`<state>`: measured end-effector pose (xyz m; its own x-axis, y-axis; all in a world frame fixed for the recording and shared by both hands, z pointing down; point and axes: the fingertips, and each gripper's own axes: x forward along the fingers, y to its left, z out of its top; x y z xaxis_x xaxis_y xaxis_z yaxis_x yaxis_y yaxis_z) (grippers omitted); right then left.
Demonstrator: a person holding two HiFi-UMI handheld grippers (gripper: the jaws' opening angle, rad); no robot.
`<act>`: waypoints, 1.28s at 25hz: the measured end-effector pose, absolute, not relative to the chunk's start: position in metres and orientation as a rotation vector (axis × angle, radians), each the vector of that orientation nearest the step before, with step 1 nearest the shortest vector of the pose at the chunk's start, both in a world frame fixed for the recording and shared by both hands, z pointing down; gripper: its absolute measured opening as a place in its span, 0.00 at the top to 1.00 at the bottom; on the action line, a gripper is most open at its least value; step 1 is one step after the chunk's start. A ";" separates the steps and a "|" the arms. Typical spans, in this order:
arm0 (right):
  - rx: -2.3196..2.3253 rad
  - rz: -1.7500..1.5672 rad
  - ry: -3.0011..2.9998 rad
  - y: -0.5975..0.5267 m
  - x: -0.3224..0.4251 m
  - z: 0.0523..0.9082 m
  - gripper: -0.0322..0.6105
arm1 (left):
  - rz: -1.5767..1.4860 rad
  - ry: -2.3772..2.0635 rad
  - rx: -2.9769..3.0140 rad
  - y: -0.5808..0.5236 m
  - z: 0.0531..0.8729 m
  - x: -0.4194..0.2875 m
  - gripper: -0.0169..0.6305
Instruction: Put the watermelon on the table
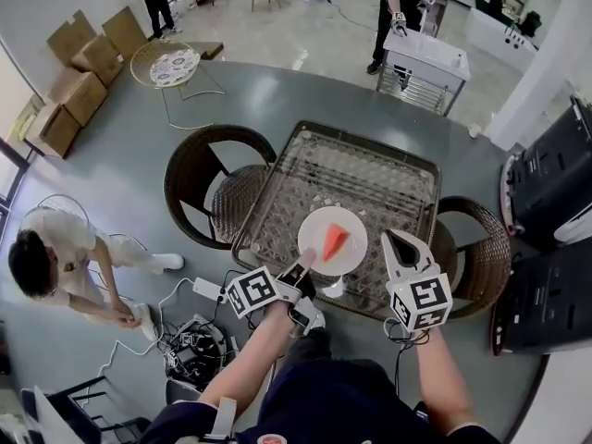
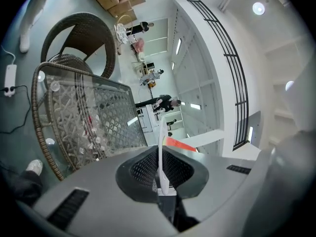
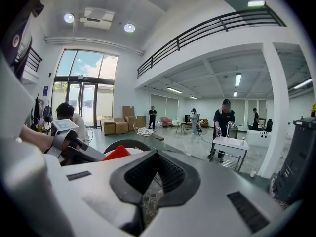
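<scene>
A red wedge of watermelon [image 1: 335, 240] lies on a round white plate [image 1: 319, 225], held just over the near edge of the glass-topped wicker table [image 1: 370, 169]. My left gripper [image 1: 305, 259] is shut on the plate's near rim. In the left gripper view the plate [image 2: 161, 152] shows edge-on between the jaws, with the watermelon [image 2: 180, 144] beyond it. My right gripper [image 1: 396, 240] hovers to the right of the plate, jaws together and holding nothing. From the right gripper view the watermelon [image 3: 117, 153] peeks over the left jaw.
A wicker chair [image 1: 208, 188] stands at the table's left and another [image 1: 481, 248] at its right. A person [image 1: 55, 248] crouches on the floor at the left beside cables [image 1: 190, 340]. Black cabinets [image 1: 555, 183] line the right side.
</scene>
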<state>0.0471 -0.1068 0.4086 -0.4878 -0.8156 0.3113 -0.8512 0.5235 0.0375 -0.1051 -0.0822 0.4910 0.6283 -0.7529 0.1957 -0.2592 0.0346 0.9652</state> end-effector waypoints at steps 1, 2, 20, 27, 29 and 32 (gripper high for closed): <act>1.398 0.180 -2.474 -0.113 0.044 0.410 0.95 | -0.465 -0.878 1.535 -0.088 0.493 -0.108 0.95; 1.401 0.186 -2.471 -0.118 0.041 0.411 0.95 | -0.462 -0.876 1.534 -0.093 0.495 -0.112 0.95; 1.280 0.285 -2.475 -0.182 0.015 0.452 0.95 | -0.469 -0.944 1.479 -0.152 0.534 -0.136 0.95; 1.195 0.323 -2.516 -0.207 0.006 0.466 0.95 | -0.492 -1.002 1.449 -0.167 0.545 -0.140 0.95; 1.181 0.335 -2.517 -0.211 0.007 0.472 0.95 | -0.488 -1.014 1.444 -0.171 0.550 -0.139 0.95; 1.167 0.357 -2.510 -0.219 0.010 0.481 0.95 | -0.478 -1.024 1.438 -0.179 0.560 -0.136 0.95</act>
<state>0.0103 -0.2188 0.4813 -0.6004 -0.6852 0.4123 -0.7730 0.6293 -0.0799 -0.1360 -0.1787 0.5595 0.5212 -0.8050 0.2835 -0.3001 0.1381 0.9439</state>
